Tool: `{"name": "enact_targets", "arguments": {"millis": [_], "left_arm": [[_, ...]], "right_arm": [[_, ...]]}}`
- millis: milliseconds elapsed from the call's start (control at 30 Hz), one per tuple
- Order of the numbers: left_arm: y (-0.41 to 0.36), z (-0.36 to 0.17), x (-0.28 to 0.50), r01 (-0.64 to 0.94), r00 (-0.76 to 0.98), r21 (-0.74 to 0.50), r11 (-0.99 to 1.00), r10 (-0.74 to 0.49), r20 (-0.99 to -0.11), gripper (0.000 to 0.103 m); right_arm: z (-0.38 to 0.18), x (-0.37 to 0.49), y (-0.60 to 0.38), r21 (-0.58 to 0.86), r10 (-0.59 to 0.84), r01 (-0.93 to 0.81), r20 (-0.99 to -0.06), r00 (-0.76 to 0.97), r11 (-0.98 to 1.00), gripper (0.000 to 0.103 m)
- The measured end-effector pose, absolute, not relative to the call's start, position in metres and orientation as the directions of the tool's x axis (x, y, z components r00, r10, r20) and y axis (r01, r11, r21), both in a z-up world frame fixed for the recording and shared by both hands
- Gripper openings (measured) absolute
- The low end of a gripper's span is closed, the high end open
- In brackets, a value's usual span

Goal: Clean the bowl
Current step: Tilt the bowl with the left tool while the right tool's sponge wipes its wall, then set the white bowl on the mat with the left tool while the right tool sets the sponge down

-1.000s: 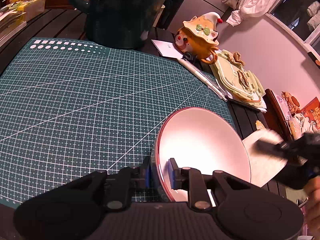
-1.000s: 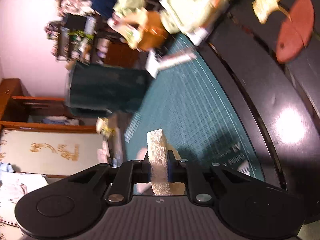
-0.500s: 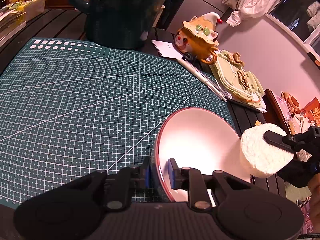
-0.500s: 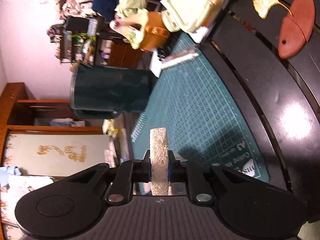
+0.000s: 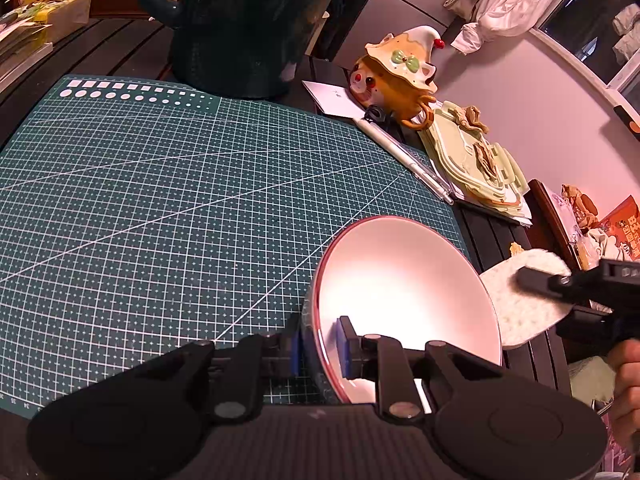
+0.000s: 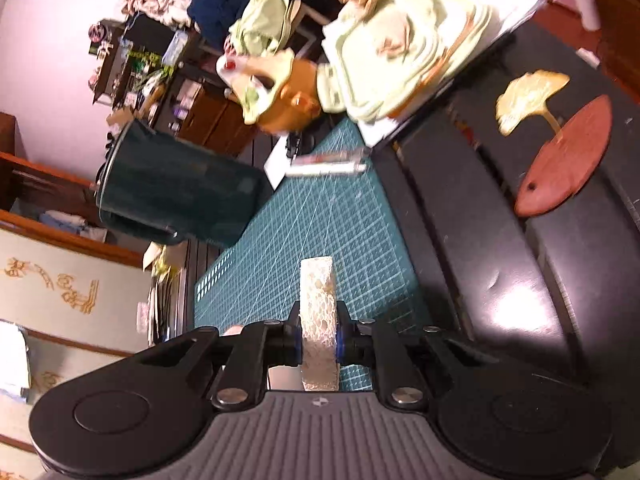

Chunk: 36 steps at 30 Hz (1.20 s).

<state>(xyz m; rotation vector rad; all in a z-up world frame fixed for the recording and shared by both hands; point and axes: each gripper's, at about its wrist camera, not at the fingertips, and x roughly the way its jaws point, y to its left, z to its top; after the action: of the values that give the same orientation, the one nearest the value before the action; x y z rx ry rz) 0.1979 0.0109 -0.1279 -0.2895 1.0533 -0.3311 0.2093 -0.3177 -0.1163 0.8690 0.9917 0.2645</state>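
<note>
Bowl (image 5: 404, 284): tipped on edge over the right part of the cutting mat (image 5: 168, 208), inside facing right; rim clamped.
Left gripper (image 5: 318, 346): fingers closed on the near rim, one inside, one outside.
Right gripper (image 6: 319, 338): fingers closed on a white sponge (image 6: 318, 320), held edge-on.
Sponge position: just beside the bowl's right rim, outside the cavity; contact not discernible.
Bowl interior: pale, glossy, no residue visible under glare.
Step in hand: wiping phase, judged; start or close of a pass undetermined.
Further wiping calls for: sponge face pressed to the inner wall, left grip firm.
Risk: bowl pivoting in the rim clamp.
</note>
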Motion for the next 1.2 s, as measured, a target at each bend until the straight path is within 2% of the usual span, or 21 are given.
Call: {"name": "enact_targets", "arguments": {"millis": [100, 267, 433, 600, 633, 667, 733, 833, 867, 933, 1033, 1200], "left_arm": [[0.011, -0.127, 0.198, 0.127, 0.454, -0.388, 0.913, -0.401, -0.795, 0.018], [0.013, -0.128, 0.198, 0.120, 0.451, -0.408, 0.905, -0.416, -0.790, 0.018], [0.015, -0.125, 0.198, 0.099, 0.467, -0.397, 0.913, -0.395, -0.791, 0.020], [0.016, -0.121, 0.197, 0.076, 0.487, -0.375, 0.924, -0.363, -0.795, 0.036], [0.016, -0.121, 0.196, 0.071, 0.491, -0.371, 0.926, -0.356, -0.795, 0.044], [0.017, -0.120, 0.196, 0.066, 0.495, -0.366, 0.928, -0.350, -0.796, 0.056], [0.017, -0.118, 0.196, 0.057, 0.502, -0.358, 0.932, -0.336, -0.797, 0.064], [0.021, -0.113, 0.191, 0.006, 0.534, -0.288, 0.958, -0.246, -0.809, 0.064], [0.025, -0.111, 0.189, -0.014, 0.548, -0.298, 0.954, -0.242, -0.801, 0.064], [0.030, -0.106, 0.186, -0.026, 0.564, -0.316, 0.948, -0.247, -0.788, 0.064], [0.031, -0.085, 0.174, -0.011, 0.630, -0.291, 0.957, -0.220, -0.745, 0.064], [0.025, -0.026, 0.138, 0.090, 0.765, -0.189, 0.978, -0.189, -0.615, 0.066]], "right_arm": [[-0.121, 0.212, -0.314, 0.666, 0.494, 0.170, -0.678, 0.544, 0.726, 0.016], [-0.125, 0.212, -0.316, 0.643, 0.477, 0.161, -0.691, 0.542, 0.749, 0.018], [-0.124, 0.208, -0.316, 0.551, 0.394, 0.148, -0.734, 0.553, 0.821, 0.030], [-0.126, 0.206, -0.329, 0.509, 0.337, 0.192, -0.764, 0.550, 0.839, 0.039], [-0.126, 0.205, -0.329, 0.493, 0.320, 0.196, -0.770, 0.552, 0.847, 0.043], [-0.125, 0.204, -0.330, 0.479, 0.304, 0.199, -0.774, 0.556, 0.855, 0.045], [-0.124, 0.201, -0.331, 0.437, 0.257, 0.209, -0.785, 0.563, 0.875, 0.050], [-0.123, 0.198, -0.332, 0.402, 0.222, 0.208, -0.789, 0.573, 0.892, 0.058], [-0.121, 0.197, -0.333, 0.396, 0.215, 0.207, -0.788, 0.577, 0.895, 0.059], [-0.116, 0.192, -0.334, 0.374, 0.184, 0.208, -0.778, 0.600, 0.904, 0.070], [-0.102, 0.182, -0.332, 0.319, 0.113, 0.215, -0.760, 0.641, 0.923, 0.074], [-0.077, 0.164, -0.309, 0.226, 0.058, 0.163, -0.734, 0.676, 0.960, 0.083]]}}
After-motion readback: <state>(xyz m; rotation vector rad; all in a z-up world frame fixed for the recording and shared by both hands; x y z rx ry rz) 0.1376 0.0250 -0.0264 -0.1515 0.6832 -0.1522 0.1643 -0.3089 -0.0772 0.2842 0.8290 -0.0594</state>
